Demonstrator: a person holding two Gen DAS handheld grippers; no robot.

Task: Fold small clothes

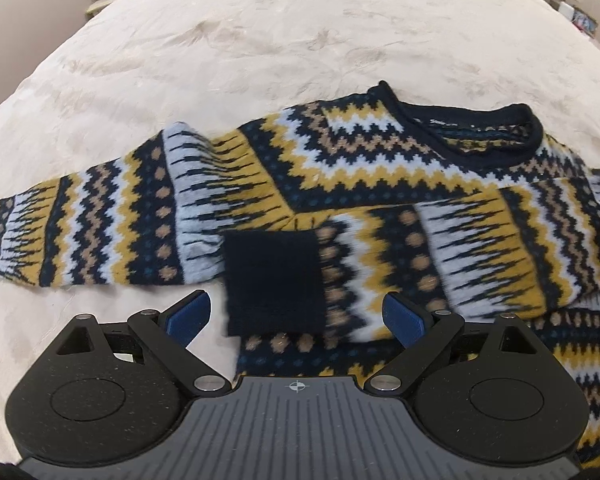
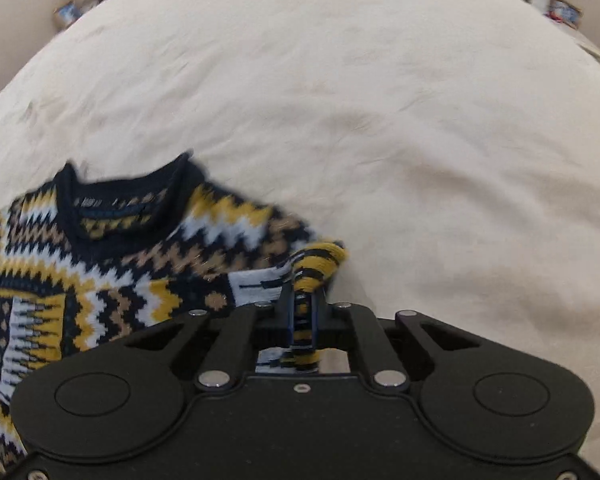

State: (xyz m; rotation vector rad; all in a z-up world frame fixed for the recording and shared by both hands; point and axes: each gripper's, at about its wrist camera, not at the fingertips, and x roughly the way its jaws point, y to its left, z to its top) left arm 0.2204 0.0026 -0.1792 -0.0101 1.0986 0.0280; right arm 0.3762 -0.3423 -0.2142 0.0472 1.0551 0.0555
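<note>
The left gripper has a black body, blue finger pads and silver screws. A small crosshair mark sits on its grey ribbed plate. The right gripper is the same black.

A wide bed covered by a cream, faintly patterned, slightly creased bedspread carries a knitted sweater in navy, mustard, tan and pale-blue zigzag bands, lying flat with one sleeve folded across its front.

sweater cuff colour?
Plain dark navy sleeve cuff on the zigzag knit sweater; left wrist view.
</note>
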